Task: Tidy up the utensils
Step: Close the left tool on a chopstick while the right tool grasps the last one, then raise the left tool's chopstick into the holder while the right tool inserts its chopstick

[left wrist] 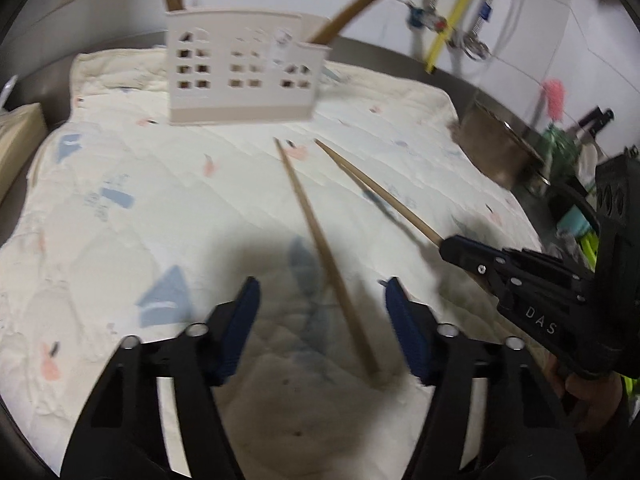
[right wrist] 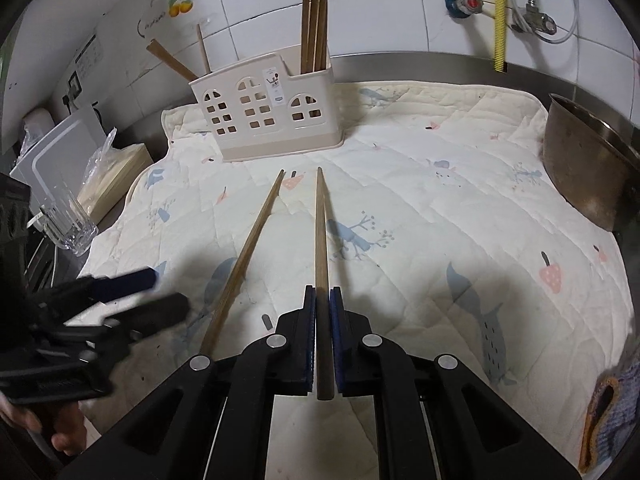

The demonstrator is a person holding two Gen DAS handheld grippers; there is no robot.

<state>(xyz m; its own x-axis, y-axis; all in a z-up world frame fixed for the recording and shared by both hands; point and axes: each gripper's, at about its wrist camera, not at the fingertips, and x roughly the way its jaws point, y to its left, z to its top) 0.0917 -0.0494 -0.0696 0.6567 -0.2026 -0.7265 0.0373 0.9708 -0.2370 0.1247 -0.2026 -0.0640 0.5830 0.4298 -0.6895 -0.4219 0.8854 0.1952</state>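
A cream house-shaped utensil holder (right wrist: 268, 116) stands at the back of the quilted mat (right wrist: 440, 208), with several wooden chopsticks upright in it; it also shows in the left wrist view (left wrist: 244, 76). My right gripper (right wrist: 322, 300) is shut on one wooden chopstick (right wrist: 321, 232), which points toward the holder; in the left wrist view this gripper (left wrist: 448, 246) holds it (left wrist: 376, 190) low over the mat. A second chopstick (right wrist: 244, 256) lies loose on the mat. My left gripper (left wrist: 320, 292) is open and empty, with that loose chopstick (left wrist: 324, 248) lying between its fingers.
A metal bowl (right wrist: 588, 160) sits at the mat's right edge. A glass (right wrist: 66, 222), a bagged box (right wrist: 112, 176) and a white appliance (right wrist: 52, 152) stand to the left. A tiled wall with pipes and a yellow hose (right wrist: 498, 16) is behind.
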